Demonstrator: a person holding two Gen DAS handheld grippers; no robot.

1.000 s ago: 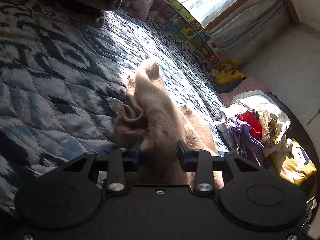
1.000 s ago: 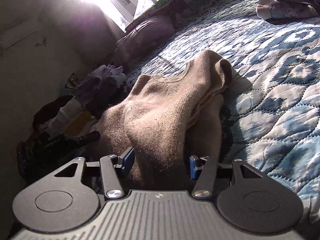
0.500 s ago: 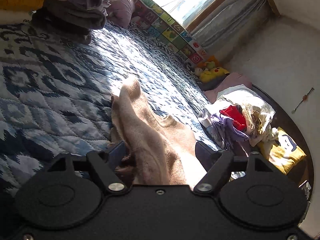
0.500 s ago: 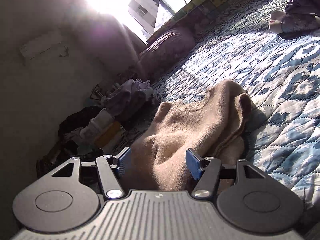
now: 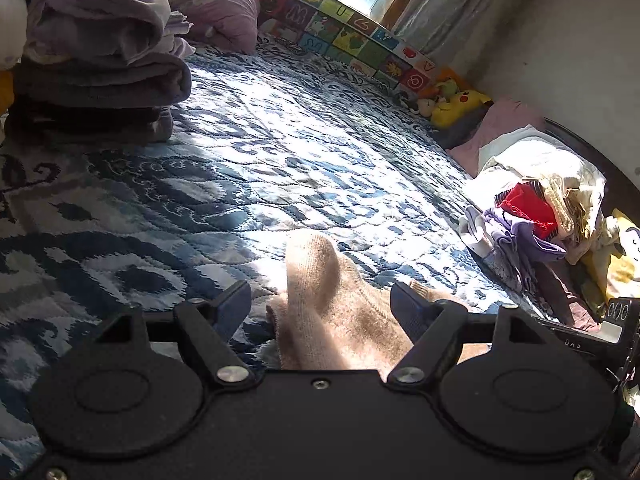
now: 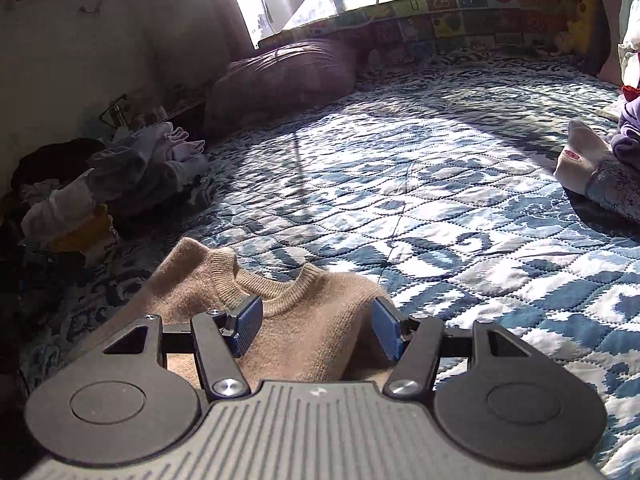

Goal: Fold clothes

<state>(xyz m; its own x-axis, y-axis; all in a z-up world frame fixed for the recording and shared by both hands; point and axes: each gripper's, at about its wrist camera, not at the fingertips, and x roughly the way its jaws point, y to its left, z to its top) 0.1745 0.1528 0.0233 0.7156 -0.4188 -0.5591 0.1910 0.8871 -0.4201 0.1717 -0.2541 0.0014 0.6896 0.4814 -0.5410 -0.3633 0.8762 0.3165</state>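
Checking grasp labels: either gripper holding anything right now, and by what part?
Nothing held. Left gripper and right gripper both have jaws open around the tan sweater, which lies on the quilt.

We lose the near part of the tan sweater (image 6: 304, 332) behind the right tongs (image 6: 316, 324). The clothes pile (image 5: 552, 220) at far right runs off the frame's edge.

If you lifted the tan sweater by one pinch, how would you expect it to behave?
The tan sweater is probably floppy: it already lies rumpled on the quilt. Its fuzzy knit should grip rather than slip. It looks light, so one pinch would likely let it drape.
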